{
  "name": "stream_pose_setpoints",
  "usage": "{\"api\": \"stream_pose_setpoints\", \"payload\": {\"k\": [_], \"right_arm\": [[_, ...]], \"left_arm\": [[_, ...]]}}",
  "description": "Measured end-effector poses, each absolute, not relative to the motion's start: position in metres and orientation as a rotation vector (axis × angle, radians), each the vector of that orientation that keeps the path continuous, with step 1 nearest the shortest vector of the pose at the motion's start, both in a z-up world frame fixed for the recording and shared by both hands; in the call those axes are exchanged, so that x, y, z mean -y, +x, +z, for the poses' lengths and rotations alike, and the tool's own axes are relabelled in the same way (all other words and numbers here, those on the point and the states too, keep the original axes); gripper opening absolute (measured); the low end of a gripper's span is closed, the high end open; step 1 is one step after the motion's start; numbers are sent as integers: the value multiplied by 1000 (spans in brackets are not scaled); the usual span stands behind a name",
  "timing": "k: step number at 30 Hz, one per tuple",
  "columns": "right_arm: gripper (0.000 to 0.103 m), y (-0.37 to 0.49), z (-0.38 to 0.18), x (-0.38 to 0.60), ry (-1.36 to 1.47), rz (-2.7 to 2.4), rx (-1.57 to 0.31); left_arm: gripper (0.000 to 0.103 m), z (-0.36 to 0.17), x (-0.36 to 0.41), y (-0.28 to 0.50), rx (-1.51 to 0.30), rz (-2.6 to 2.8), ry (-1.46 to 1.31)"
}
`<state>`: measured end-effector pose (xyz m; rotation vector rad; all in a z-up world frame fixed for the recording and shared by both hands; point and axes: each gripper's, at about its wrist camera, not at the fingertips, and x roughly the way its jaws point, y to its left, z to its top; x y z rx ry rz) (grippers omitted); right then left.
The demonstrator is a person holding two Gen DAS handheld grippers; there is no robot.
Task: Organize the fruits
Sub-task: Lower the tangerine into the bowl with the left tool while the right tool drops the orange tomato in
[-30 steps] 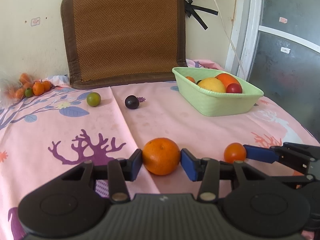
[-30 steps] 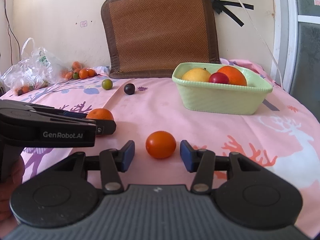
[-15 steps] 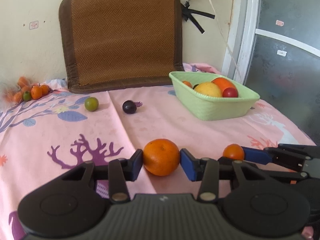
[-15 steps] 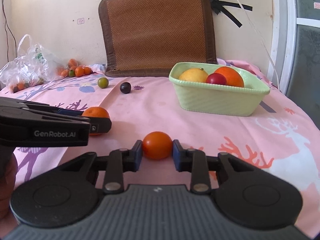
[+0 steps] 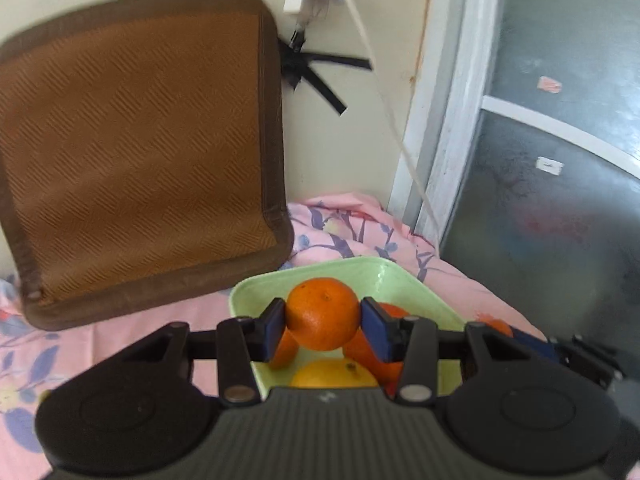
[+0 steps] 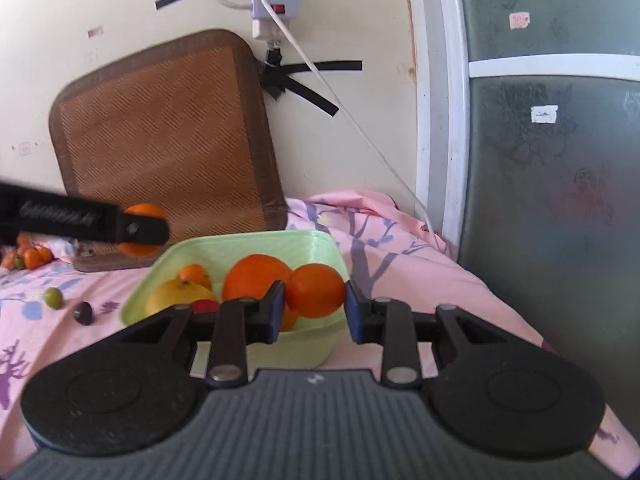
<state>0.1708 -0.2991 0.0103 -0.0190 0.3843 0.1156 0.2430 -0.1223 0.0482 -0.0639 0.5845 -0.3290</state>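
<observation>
Both fruits, resting on the cloth a second ago, have been lifted and carried to the basket.

Left wrist view: the left gripper [image 5: 323, 326] is seen closed on an orange [image 5: 322, 313], its blue pads pressed to either flank, the fruit held in the air over the green basket [image 5: 360, 270]. Below it a yellow fruit [image 5: 334, 374] and other oranges lie in the basket. For a clean release, it is judged that the orange should be lowered until it nearly rests on the pile and the jaws parted slowly, so that it does not roll over the rim. The frame is blurred by motion.

Right wrist view: the right gripper [image 6: 315, 307] is seen closed on a smaller, redder fruit [image 6: 315, 289], held above the basket's near right corner [image 6: 320, 246]. That fruit is judged best brought further inward before being let go, the left gripper being given room first.

Shown only here: the left gripper from the side [image 6: 136, 230], its orange high above the basket's far left rim; a green fruit [image 6: 53, 298] and a dark plum [image 6: 83, 312] left on the pink cloth [image 6: 400, 264]; small oranges [image 6: 30, 256] at the far left. Only the left view shows the pile directly beneath the orange.
</observation>
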Motion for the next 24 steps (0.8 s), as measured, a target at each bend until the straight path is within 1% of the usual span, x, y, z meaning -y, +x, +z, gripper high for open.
{"api": "stream_pose_setpoints", "payload": {"k": [4, 6, 7, 8, 12, 18, 24], "right_arm": [[36, 180, 3, 291, -84, 130, -406], [43, 181, 4, 288, -94, 123, -395], [51, 175, 6, 287, -92, 117, -376], [54, 167, 8, 286, -85, 118, -354], [54, 133, 11, 286, -41, 116, -317], [54, 96, 2, 279, 48, 179, -387], [54, 82, -1, 239, 29, 303, -444]], "left_arm": [[42, 34, 130, 268, -649, -312, -64], [43, 30, 131, 268, -666, -308, -63], [44, 31, 131, 264, -654, -307, -59], [49, 33, 130, 259, -640, -304, -54], [50, 54, 121, 238, -561, -296, -59], [52, 81, 97, 202, -480, -280, -99], [53, 87, 34, 155, -444, -167, -94]]}}
